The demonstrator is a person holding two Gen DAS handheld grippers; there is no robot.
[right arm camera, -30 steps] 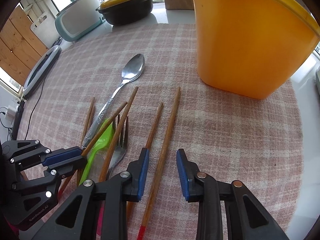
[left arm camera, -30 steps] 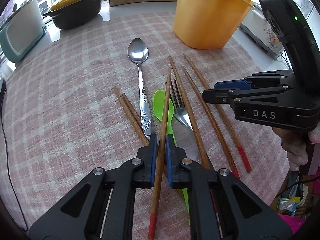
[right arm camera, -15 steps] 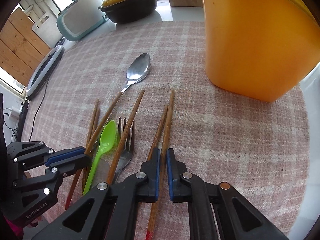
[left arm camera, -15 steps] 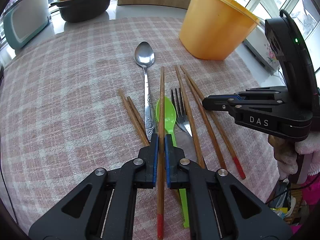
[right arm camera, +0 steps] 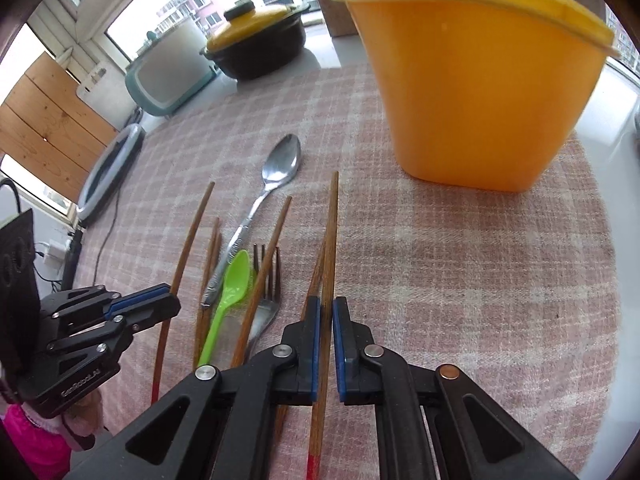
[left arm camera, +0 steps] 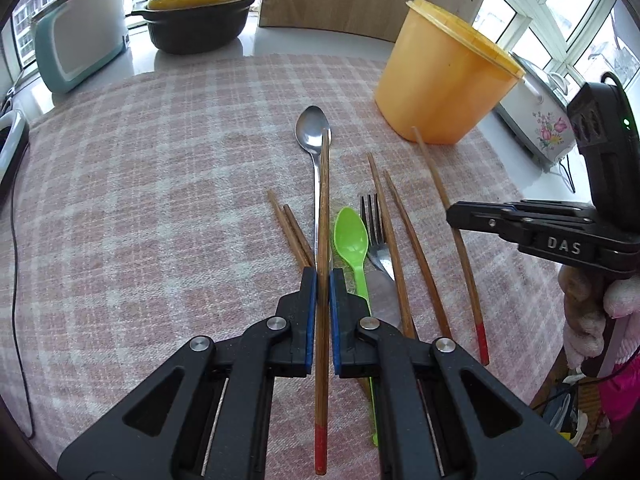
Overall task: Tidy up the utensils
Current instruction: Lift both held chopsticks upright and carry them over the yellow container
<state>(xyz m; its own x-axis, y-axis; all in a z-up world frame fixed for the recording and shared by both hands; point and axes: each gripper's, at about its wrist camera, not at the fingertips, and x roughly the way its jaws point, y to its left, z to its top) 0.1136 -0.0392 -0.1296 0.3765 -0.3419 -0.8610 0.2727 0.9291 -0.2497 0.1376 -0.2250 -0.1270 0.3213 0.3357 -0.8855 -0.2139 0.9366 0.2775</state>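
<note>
The left hand-held gripper [left arm camera: 323,280] is clamped on a wooden chopstick [left arm camera: 322,240], which points forward between its blue pads, red tip toward the camera. The right hand-held gripper [right arm camera: 326,308] is likewise closed tight on a second chopstick [right arm camera: 330,248]. On the pink checked cloth covering the table [left arm camera: 140,200] lie more chopsticks, a metal spoon [left arm camera: 312,128], a green plastic spoon [left arm camera: 352,236] and a fork [left arm camera: 374,232]. An orange tub [right arm camera: 480,92] stands beyond them.

Pink plaid cloth [left arm camera: 160,200], orange tub [left arm camera: 444,92], green spoon [left arm camera: 352,236].
</note>
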